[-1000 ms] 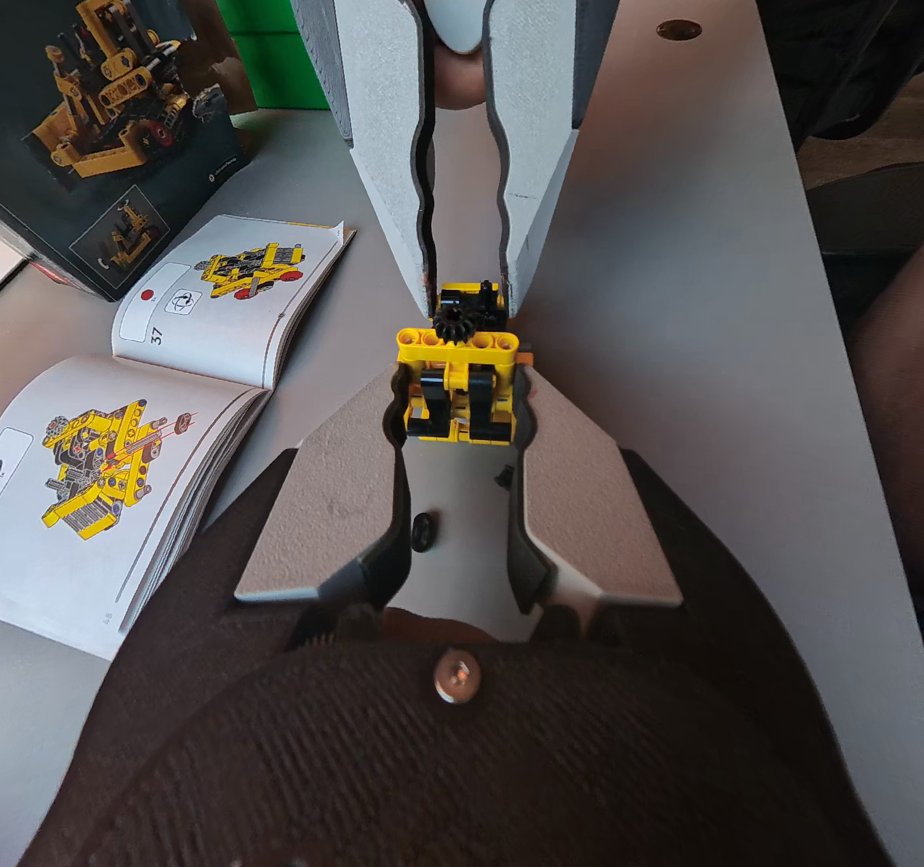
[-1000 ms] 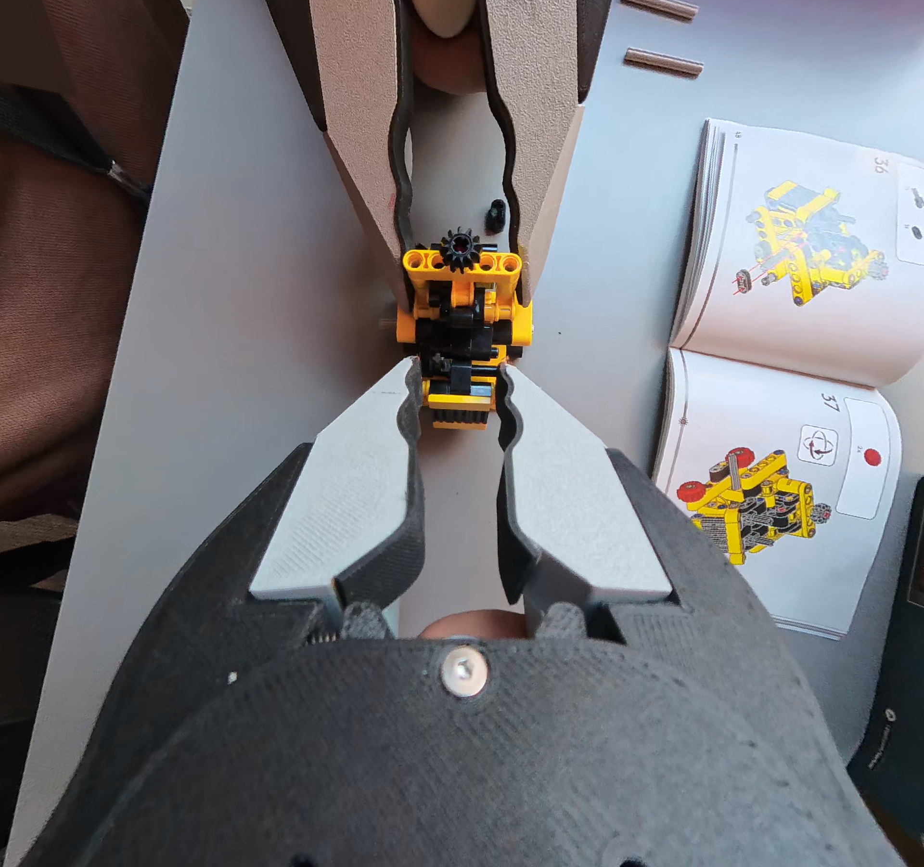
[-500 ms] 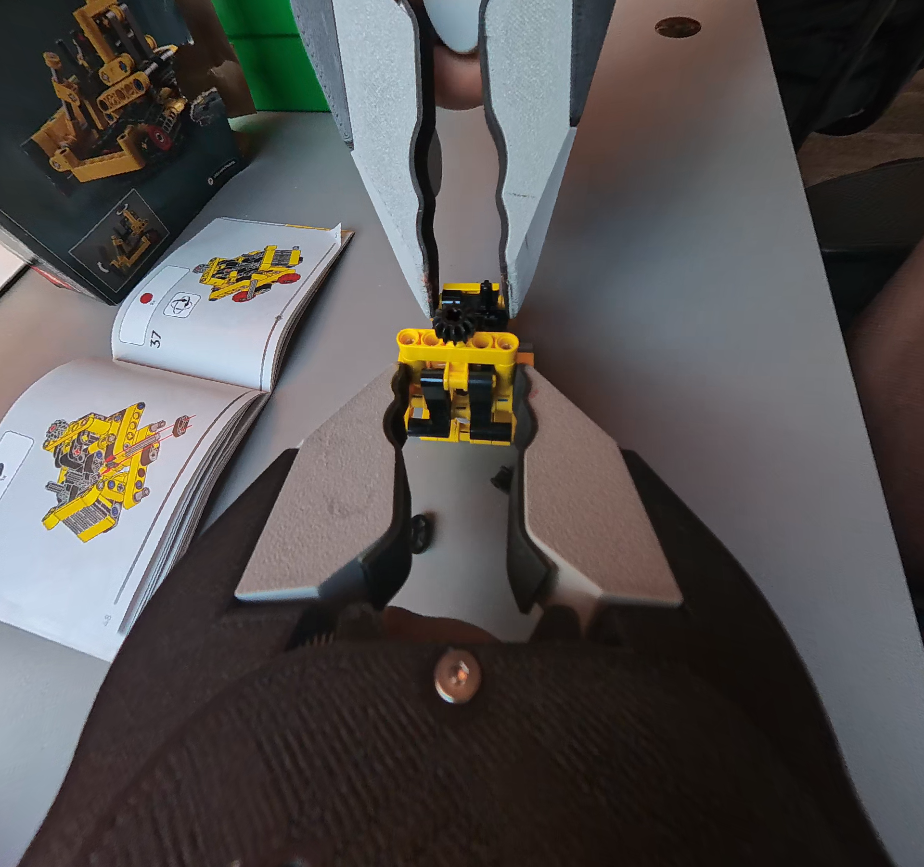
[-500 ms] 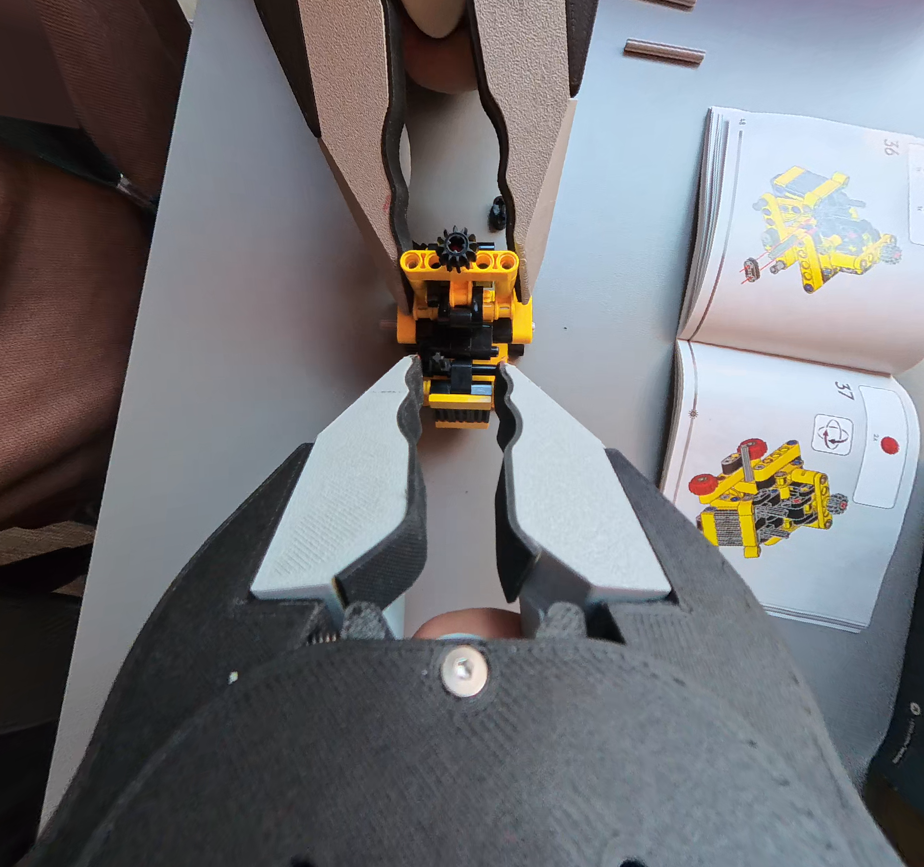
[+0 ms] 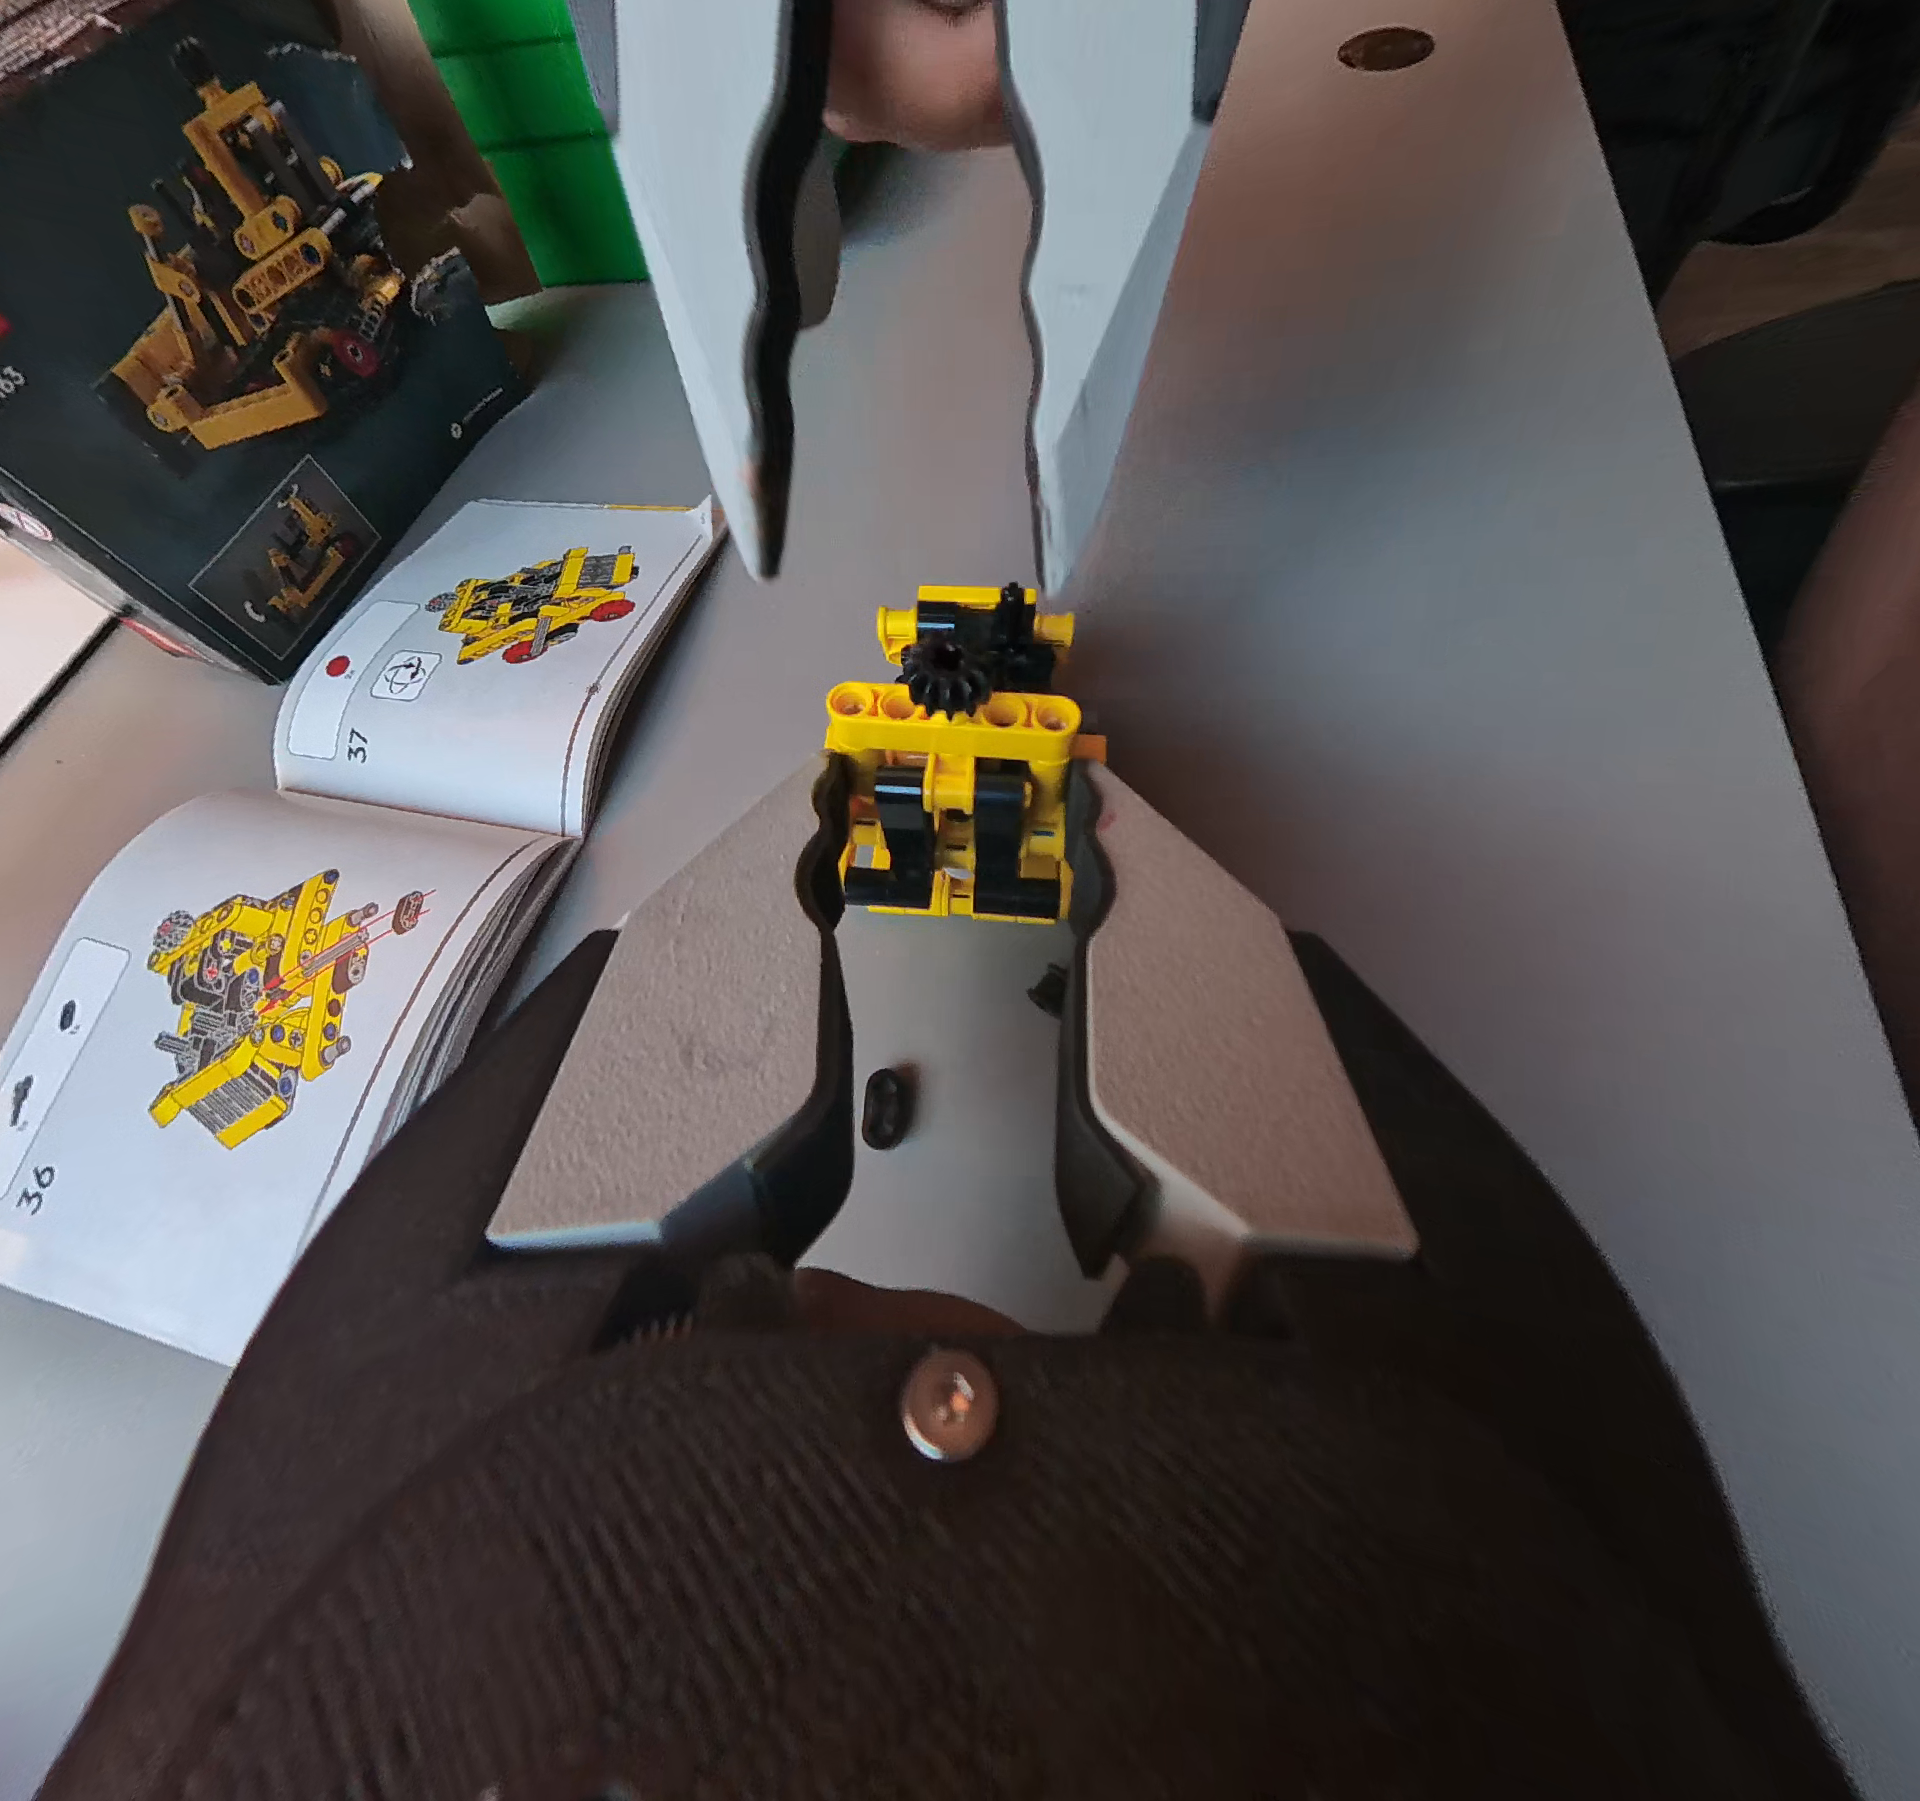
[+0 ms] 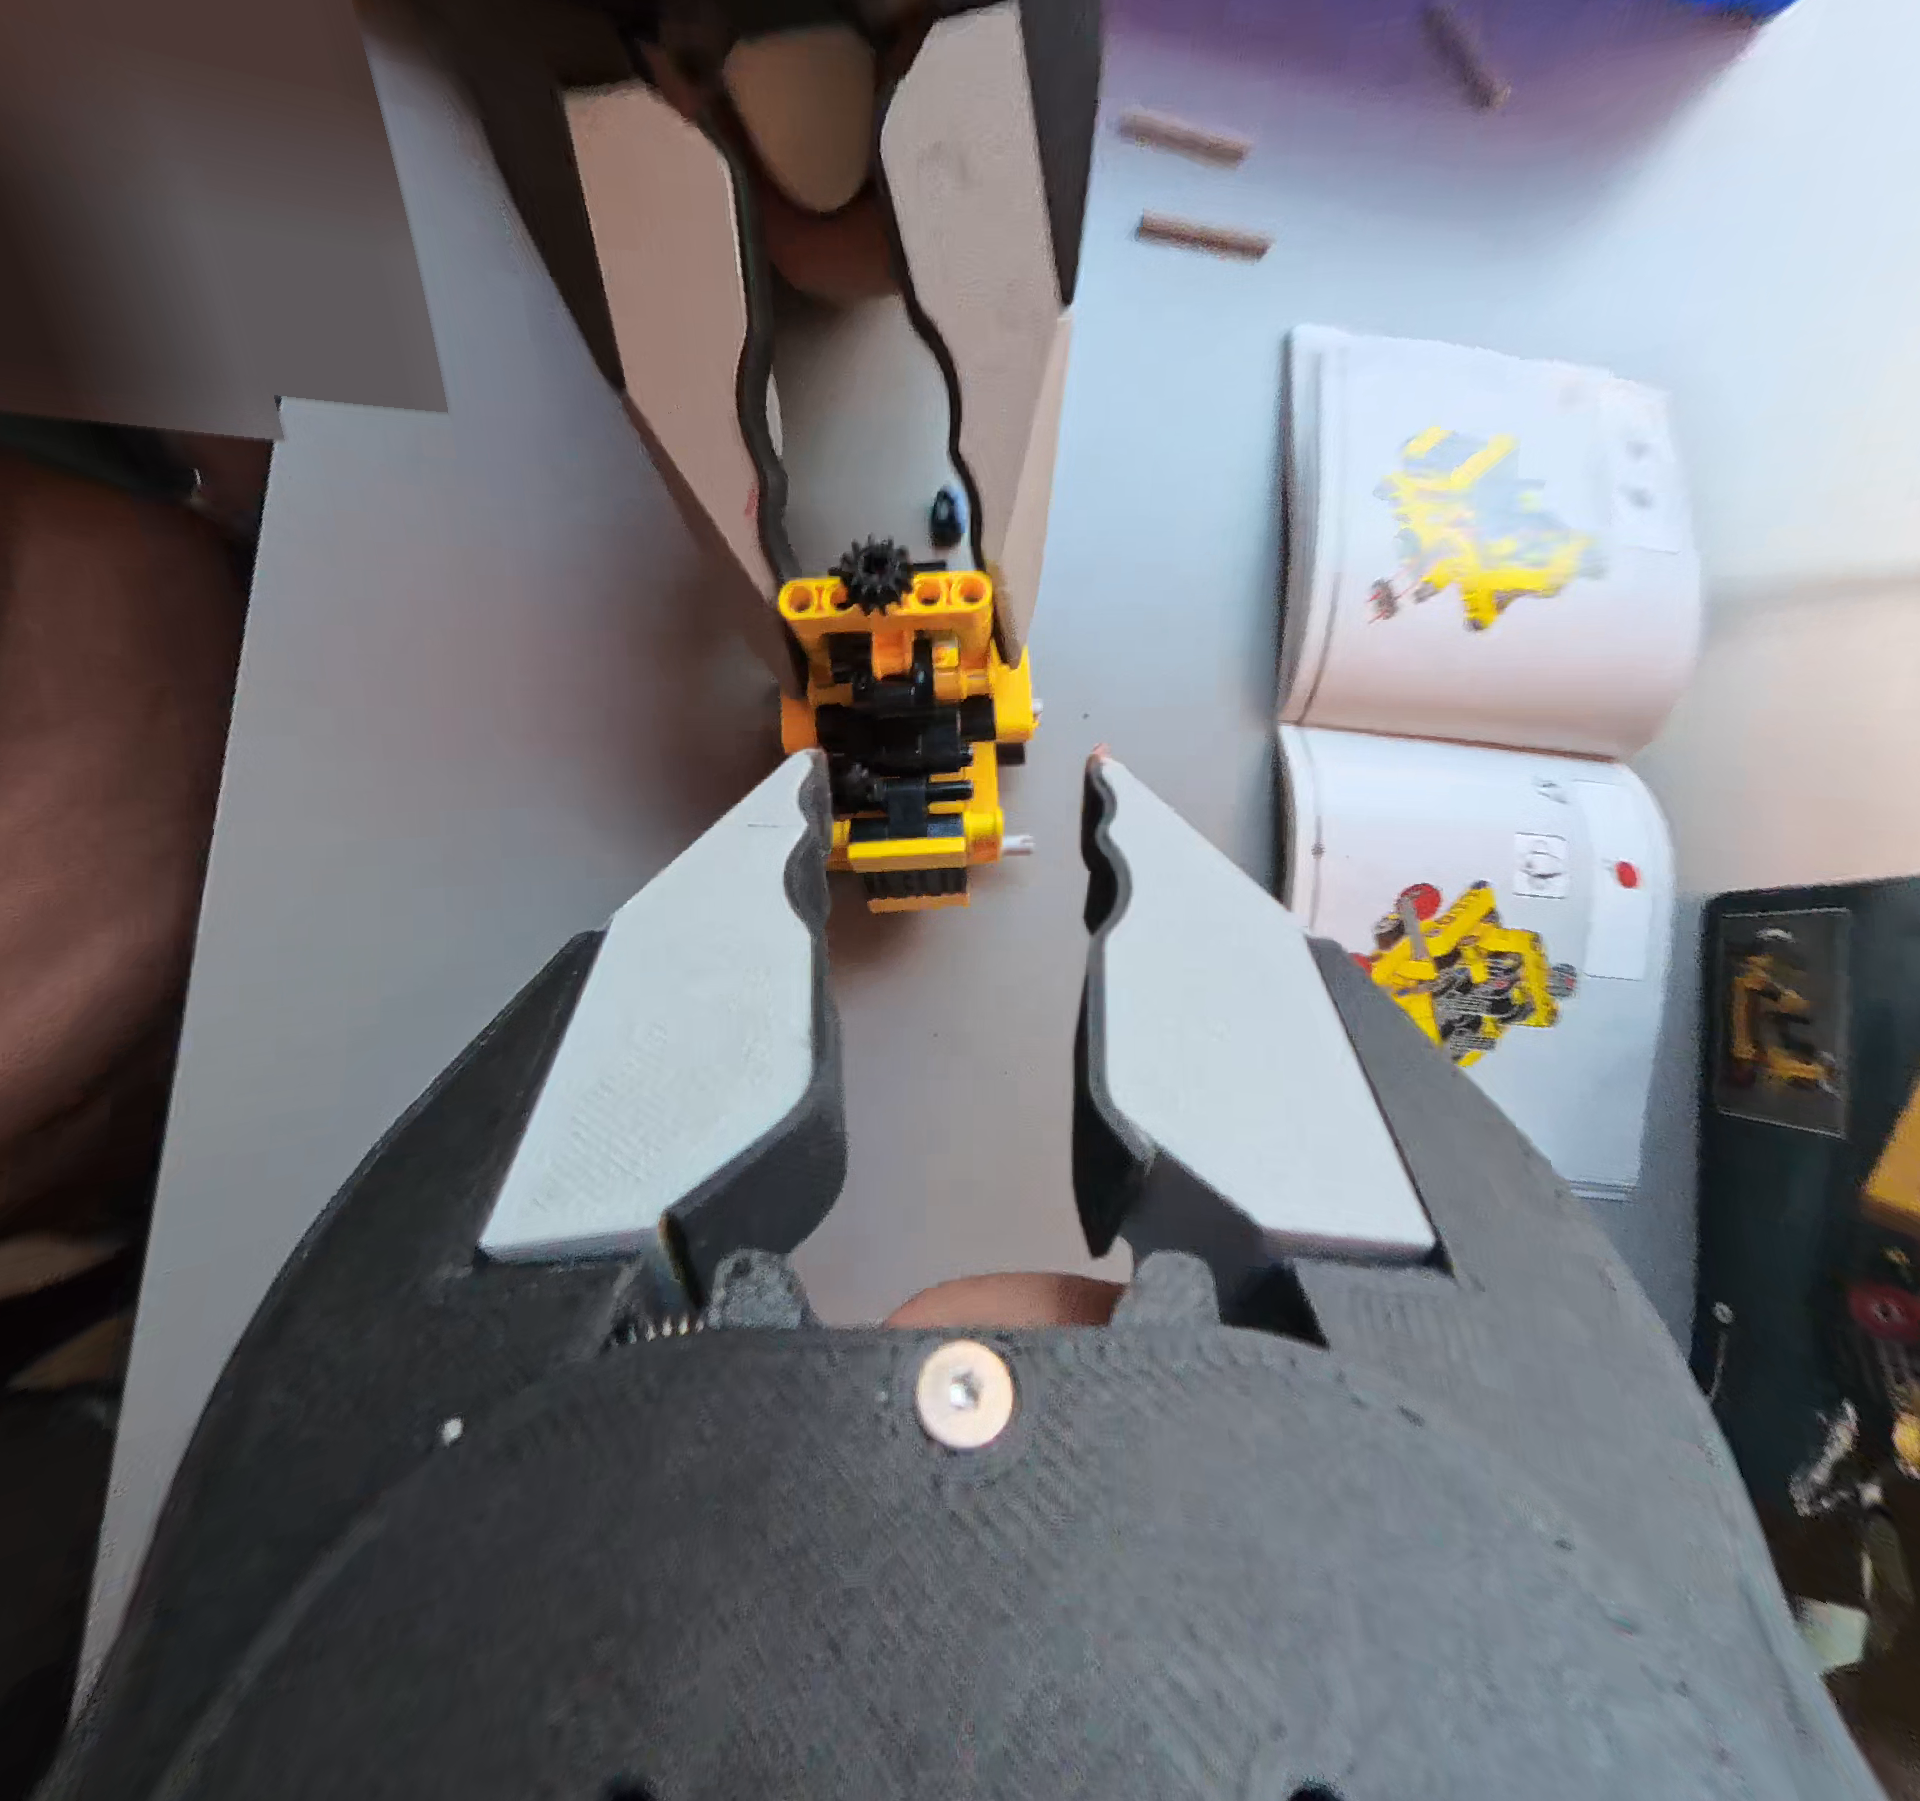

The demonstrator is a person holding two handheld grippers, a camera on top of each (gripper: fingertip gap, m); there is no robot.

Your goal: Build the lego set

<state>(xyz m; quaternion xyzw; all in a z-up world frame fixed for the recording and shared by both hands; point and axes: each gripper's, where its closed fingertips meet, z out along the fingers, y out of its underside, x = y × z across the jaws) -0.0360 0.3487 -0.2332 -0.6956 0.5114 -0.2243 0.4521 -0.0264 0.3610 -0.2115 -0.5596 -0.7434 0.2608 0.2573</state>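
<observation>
Model: yellow-and-black lego model (image 5: pixel 961 795) sits near the middle of the grey desk (image 5: pixel 1403 608), well in from its edges, a black gear (image 5: pixel 943 676) at its top beam.
Left gripper: left gripper (image 5: pixel 951 837) is pinched on the model's lower body, both pads touching its sides.
Right gripper: right gripper (image 6: pixel 951 806) stands spread; one finger lies against the model's side, the other is clear of it, so it grips nothing.
Loose parts: small black link (image 5: pixel 883 1107) lies on the desk between the left gripper's fingers, and a small black pin (image 5: pixel 1049 982) just beside its right finger.
Reference: open instruction booklet (image 5: pixel 312 868) lies toward the desk's far-left side in the left wrist view, with the set's box (image 5: pixel 229 297) beyond it at the corner.
Step in hand: judged to be fetching the next piece while the left gripper steadies the model.
Doing it well: hold the left pinch firm and level so the model does not twist; lift the right gripper clear before turning, to spare the gear; approach the link squarely and close on its flat sides.
Risk: tiny parts may skid on the smooth desk or be knocked under a finger.
</observation>
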